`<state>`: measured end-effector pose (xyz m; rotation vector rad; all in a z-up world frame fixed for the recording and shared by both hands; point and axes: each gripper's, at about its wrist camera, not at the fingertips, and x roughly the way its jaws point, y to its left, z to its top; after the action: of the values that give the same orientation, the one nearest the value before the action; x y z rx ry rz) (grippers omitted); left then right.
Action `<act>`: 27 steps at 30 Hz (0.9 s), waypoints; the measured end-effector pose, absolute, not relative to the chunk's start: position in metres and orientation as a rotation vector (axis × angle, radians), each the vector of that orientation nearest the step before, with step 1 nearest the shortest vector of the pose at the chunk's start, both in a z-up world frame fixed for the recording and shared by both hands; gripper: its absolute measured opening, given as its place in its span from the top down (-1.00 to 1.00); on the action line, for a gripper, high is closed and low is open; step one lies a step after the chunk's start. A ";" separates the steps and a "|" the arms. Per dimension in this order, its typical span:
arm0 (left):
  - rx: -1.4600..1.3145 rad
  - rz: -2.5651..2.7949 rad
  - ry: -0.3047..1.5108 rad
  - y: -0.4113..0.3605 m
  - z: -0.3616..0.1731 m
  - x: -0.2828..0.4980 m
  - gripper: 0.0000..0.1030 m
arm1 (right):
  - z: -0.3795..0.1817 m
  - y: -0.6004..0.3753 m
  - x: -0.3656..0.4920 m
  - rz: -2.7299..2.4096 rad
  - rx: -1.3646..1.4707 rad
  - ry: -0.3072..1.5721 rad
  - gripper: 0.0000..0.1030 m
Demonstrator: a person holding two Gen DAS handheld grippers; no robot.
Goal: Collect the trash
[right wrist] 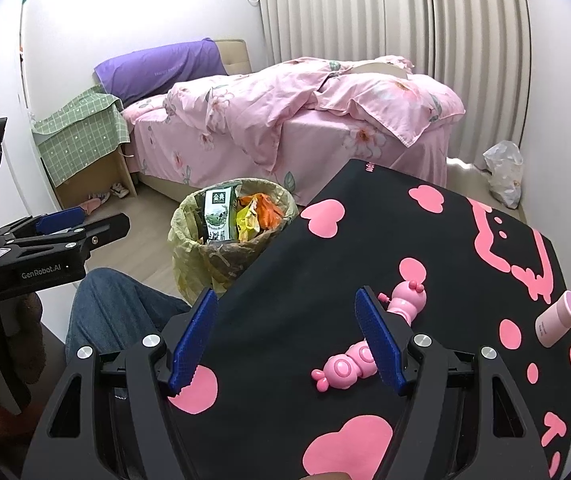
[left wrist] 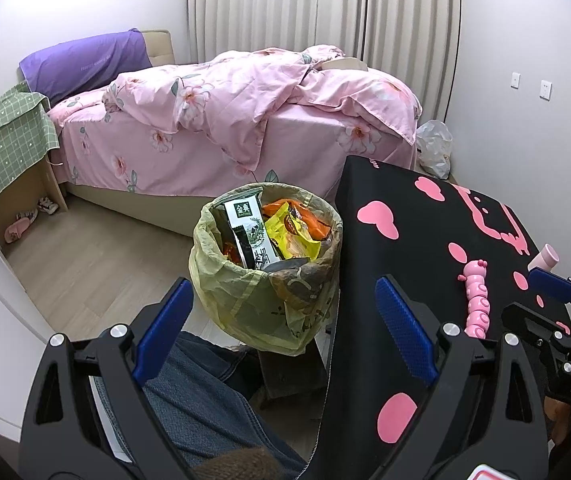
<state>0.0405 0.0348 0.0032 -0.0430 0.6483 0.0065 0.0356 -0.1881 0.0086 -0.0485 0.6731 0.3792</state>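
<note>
A trash bin [left wrist: 261,300] lined with a yellowish bag stands on the floor beside the table; it also shows in the right wrist view [right wrist: 221,256]. It holds a green-and-white milk carton [left wrist: 247,232], a yellow wrapper [left wrist: 291,236] and orange wrappers [left wrist: 309,220]. My left gripper [left wrist: 285,308] is open and empty, just in front of the bin. My right gripper [right wrist: 287,320] is open and empty above the table's left part. The left gripper also shows at the left of the right wrist view [right wrist: 61,222].
A black table mat with pink hearts [right wrist: 425,280] carries a pink caterpillar toy [right wrist: 365,344] and a pink bottle [right wrist: 557,318] lying down. A bed with pink bedding [left wrist: 245,112], a green-covered nightstand [left wrist: 9,144] and a white plastic bag [left wrist: 435,148] stand behind. A jeans-clad leg [left wrist: 197,396] is below.
</note>
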 end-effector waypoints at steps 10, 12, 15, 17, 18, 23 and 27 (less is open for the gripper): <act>-0.040 0.005 0.648 0.034 0.004 0.040 -0.71 | 0.009 -0.188 0.035 0.381 -0.047 0.674 -0.31; -0.039 0.005 0.647 0.034 0.004 0.040 -0.71 | 0.009 -0.189 0.035 0.382 -0.046 0.673 -0.31; -0.041 0.005 0.648 0.035 0.003 0.040 -0.71 | 0.009 -0.188 0.035 0.381 -0.047 0.673 -0.31; -0.041 0.004 0.649 0.035 0.003 0.041 -0.71 | 0.009 -0.188 0.035 0.380 -0.049 0.672 -0.31; -0.039 0.004 0.649 0.035 0.003 0.041 -0.71 | 0.009 -0.188 0.035 0.381 -0.045 0.673 -0.31; -0.027 0.017 0.641 0.035 0.004 0.040 -0.71 | 0.009 -0.188 0.035 0.381 -0.048 0.672 -0.31; -0.025 0.017 0.639 0.036 0.003 0.039 -0.71 | 0.009 -0.188 0.035 0.381 -0.045 0.674 -0.31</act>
<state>0.0390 0.0357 0.0032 -0.0252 0.6389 0.0169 0.0351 -0.1882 0.0091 -0.0454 0.6738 0.3808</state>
